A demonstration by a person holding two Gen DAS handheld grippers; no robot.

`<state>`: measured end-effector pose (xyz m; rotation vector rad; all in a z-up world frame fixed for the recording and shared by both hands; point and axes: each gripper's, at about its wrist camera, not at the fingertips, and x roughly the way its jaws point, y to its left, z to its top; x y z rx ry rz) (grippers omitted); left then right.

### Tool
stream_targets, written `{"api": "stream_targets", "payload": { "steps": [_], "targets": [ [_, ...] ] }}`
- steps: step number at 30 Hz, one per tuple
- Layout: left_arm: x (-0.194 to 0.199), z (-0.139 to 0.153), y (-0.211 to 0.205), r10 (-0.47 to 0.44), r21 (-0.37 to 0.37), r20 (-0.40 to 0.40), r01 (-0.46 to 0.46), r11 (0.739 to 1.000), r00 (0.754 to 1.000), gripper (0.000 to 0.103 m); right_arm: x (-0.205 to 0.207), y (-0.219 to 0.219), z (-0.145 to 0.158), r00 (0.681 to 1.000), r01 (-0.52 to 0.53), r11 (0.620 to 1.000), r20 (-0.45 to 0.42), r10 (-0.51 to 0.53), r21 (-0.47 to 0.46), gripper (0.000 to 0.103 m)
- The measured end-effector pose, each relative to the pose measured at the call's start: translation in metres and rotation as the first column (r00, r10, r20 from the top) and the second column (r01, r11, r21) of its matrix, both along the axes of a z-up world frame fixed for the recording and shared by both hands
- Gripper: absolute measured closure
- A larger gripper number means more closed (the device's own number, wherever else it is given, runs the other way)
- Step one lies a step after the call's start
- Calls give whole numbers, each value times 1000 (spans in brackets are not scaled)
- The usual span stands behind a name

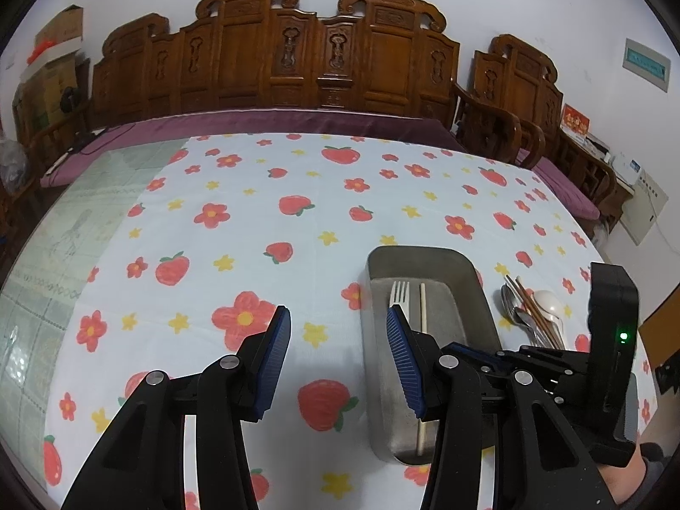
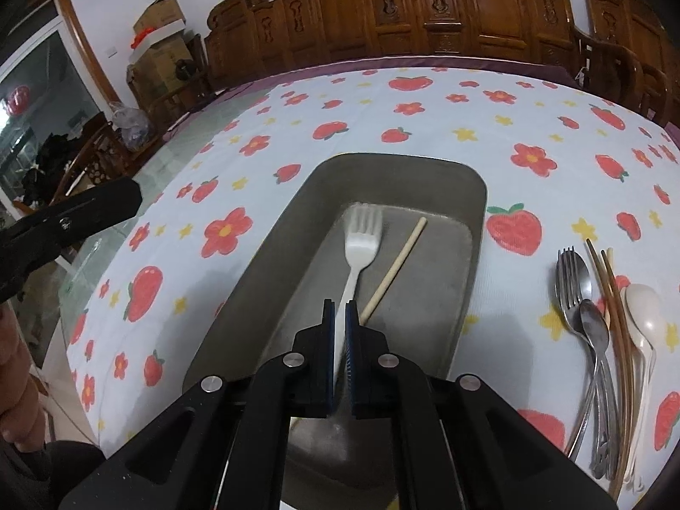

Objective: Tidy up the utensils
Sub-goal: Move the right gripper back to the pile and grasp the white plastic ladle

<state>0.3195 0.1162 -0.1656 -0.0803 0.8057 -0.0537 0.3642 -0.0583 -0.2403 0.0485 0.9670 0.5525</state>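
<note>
A grey tray (image 2: 476, 195) lies on the flowered tablecloth. My right gripper (image 2: 340, 310) is shut on the handle of a white plastic fork (image 2: 361, 242), whose tines lie over the tray's floor. A pale chopstick (image 2: 393, 272) lies in the tray beside the fork. My left gripper (image 1: 338, 329) is open and empty, left of the tray (image 1: 467, 267); the fork (image 1: 399, 293) and chopstick (image 1: 423, 306) show there too. A pile of loose utensils lies right of the tray: metal fork (image 2: 571, 280), metal spoon (image 2: 595, 327), white spoon (image 2: 644, 306), brown chopsticks (image 2: 612, 297).
The tablecloth (image 1: 297, 212) covers most of the table, with bare glass at the left (image 1: 85, 221). Carved wooden chairs (image 1: 297, 55) stand behind the far edge. The right gripper's body (image 1: 612, 340) shows at the right of the left wrist view.
</note>
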Motion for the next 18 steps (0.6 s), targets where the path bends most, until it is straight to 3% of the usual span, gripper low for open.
{"api": "stream_targets", "payload": {
  "steps": [6,12,14,18],
  "targets": [
    [-1,-1,-20,-35,-2,2,35,999,999,58,-19,-36,28,995,-15,1000,96,16,-11,96],
    [-5,-4,-62,-110,1,11,110,994,994,58,-38,-105,54,981,41,996,191,-25,-76,93],
    [-6,-6,-76,-136,7,13,136,991,991,58,-41,-127,56,977,70,993,207,-49,-96,85],
    [-8,-9,-102,-181,17,16,180,983,983,58,-39,-166,48,972,122,981,219,-87,-151,85]
  ]
}}
